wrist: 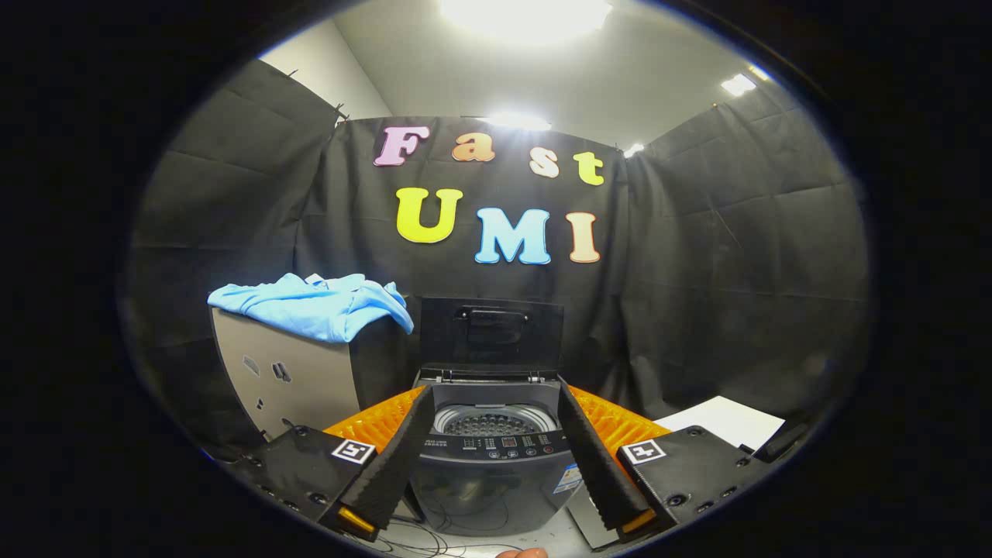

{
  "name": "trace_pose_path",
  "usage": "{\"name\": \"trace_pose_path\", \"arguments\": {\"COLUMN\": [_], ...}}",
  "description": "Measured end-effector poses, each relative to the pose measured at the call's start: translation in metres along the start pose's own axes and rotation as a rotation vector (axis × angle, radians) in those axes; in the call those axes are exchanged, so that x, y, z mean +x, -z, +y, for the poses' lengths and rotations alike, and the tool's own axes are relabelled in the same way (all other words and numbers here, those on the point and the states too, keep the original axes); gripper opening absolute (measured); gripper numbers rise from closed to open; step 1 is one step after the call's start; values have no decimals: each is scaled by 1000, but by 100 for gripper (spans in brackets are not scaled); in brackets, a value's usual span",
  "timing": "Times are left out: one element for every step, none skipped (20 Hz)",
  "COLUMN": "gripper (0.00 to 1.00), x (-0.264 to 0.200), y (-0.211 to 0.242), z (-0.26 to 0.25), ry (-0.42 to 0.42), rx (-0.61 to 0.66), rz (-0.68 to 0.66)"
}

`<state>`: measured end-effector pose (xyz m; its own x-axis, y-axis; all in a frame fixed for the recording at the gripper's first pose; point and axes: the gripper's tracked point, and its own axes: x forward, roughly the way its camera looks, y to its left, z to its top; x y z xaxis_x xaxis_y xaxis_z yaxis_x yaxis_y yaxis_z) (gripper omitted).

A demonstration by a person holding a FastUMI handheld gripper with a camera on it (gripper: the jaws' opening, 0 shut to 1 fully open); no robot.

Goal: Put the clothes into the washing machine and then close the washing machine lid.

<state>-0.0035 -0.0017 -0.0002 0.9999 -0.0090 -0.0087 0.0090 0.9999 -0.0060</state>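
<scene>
Tongs (496, 457) spread wide apart, nothing held between them, each finger (391, 457) slanting inward toward the machine ahead. Between the fingers, a small top-loading washing machine (492, 480), seen from its front: control panel toward the camera, round drum opening (494, 422) just behind it, perforated metal showing inside, no cloth seen in the drum. Lid (491, 335) stood upright at the back of the machine, hinged open, a handle near its upper edge. Orange ridged parts (380, 422) of the tongs' body flanked the machine on both sides, with square black-and-white markers (353, 450) on the dark blocks below them. Left of the lid and beyond the left finger, a light-coloured cabinet or box (287, 372), taller than the machine. Lay crumpled on top of it: the light blue clothes (318, 306), one fold hanging over the edge nearest the machine, well apart from the tongs and not touching the lid. Right of the machine, past the right finger, a white sheet (728, 422) lying flat. Thin dark cables (434, 542) trailed on the pale surface in front of the machine. Black cloth walls all round, bright ceiling lights (527, 15) overhead.
</scene>
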Motion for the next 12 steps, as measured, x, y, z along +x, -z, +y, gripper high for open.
{"name": "trace_pose_path", "arguments": {"gripper": [99,99,99,99,99,99,99,99,99,99,99,99], "x": [0,0,0,0,0,0,0,0,0,0,1,1], "y": [0,-1,-2,-2,-2,-3,-3,-4,-5,-6,-5,-8], "z": [0,0,0,0,0,0,0,-1,-1,0,-1,-1], "ry": [-1,-4,-6,-8,-10,-10,-9,-5,-3,-4,-4,-4], "rx": [-2,-3,-5,-8,-9,-9,-9,-11,-12,-11,-11,-11], "rz": [0,-3,-8,-10,-10,-11,-10,-12,-15,-13,-12,-14]}}
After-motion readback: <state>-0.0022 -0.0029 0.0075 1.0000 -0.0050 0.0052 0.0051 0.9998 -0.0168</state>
